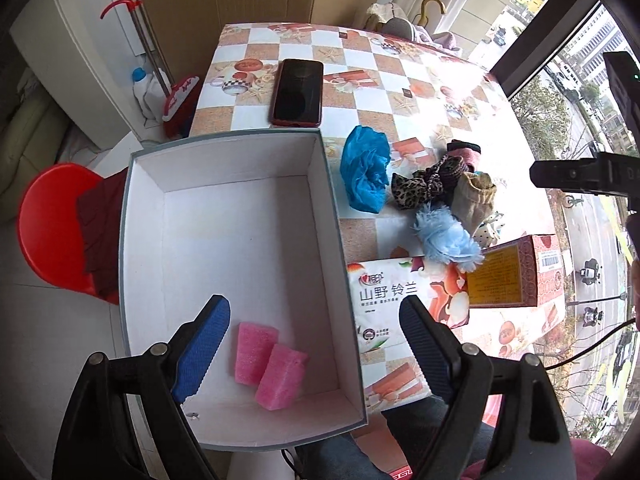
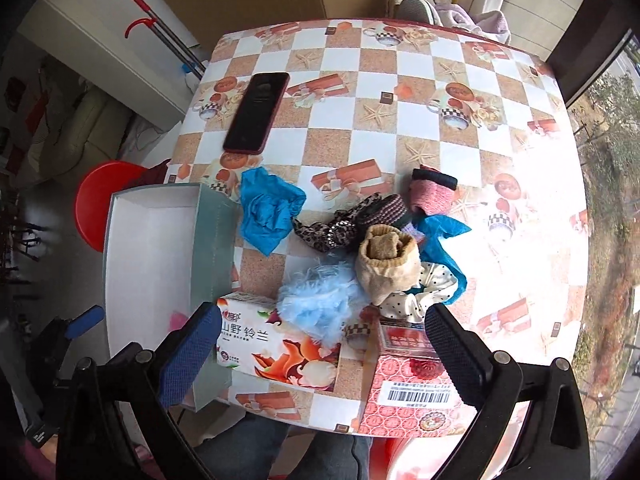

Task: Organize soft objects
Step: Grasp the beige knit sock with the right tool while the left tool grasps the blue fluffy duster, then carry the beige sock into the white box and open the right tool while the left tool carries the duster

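Note:
A white open box (image 1: 132, 240) holds two pink foam blocks (image 1: 268, 364) near its front. My left gripper (image 1: 316, 344) is open and empty above the box's front. On the checkered table lies a pile of soft things: a blue plastic cover (image 2: 268, 208), a leopard scrunchie (image 2: 332, 232), a beige sock (image 2: 388, 264), a light blue fluffy piece (image 2: 320, 300), a pink sock (image 2: 432, 192) and a polka-dot cloth (image 2: 424, 296). My right gripper (image 2: 320, 348) is open and empty, above the table's front edge, short of the pile.
A phone (image 2: 256, 112) lies at the table's back left. A tissue pack (image 2: 276, 344) and a red carton (image 2: 404, 384) lie at the front edge. A red stool (image 1: 52, 224) stands left of the box. A broom (image 1: 160, 68) leans at the back left.

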Action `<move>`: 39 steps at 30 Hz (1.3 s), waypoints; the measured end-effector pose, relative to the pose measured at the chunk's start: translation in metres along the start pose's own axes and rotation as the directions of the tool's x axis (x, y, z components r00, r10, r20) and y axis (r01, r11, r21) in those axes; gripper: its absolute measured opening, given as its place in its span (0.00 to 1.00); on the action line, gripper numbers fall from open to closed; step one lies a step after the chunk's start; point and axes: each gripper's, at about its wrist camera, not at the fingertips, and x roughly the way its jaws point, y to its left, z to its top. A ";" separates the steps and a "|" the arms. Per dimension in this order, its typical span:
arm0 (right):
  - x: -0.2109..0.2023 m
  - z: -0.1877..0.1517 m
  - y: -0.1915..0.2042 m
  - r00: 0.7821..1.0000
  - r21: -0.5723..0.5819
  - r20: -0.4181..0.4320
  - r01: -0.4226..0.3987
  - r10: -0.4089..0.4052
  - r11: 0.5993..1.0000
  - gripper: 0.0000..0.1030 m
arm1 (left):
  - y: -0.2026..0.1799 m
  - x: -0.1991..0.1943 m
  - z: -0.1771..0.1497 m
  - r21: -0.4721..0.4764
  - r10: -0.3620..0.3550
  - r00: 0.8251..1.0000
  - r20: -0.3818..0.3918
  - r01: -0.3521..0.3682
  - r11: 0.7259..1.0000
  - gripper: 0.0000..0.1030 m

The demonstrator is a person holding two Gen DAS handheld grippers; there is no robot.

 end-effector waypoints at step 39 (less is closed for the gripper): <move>0.084 0.031 -0.149 0.928 0.262 -0.188 -0.268 0.322 0.927 0.42 | -0.148 0.207 0.084 0.201 0.027 0.850 -0.526 0.094 0.975 0.38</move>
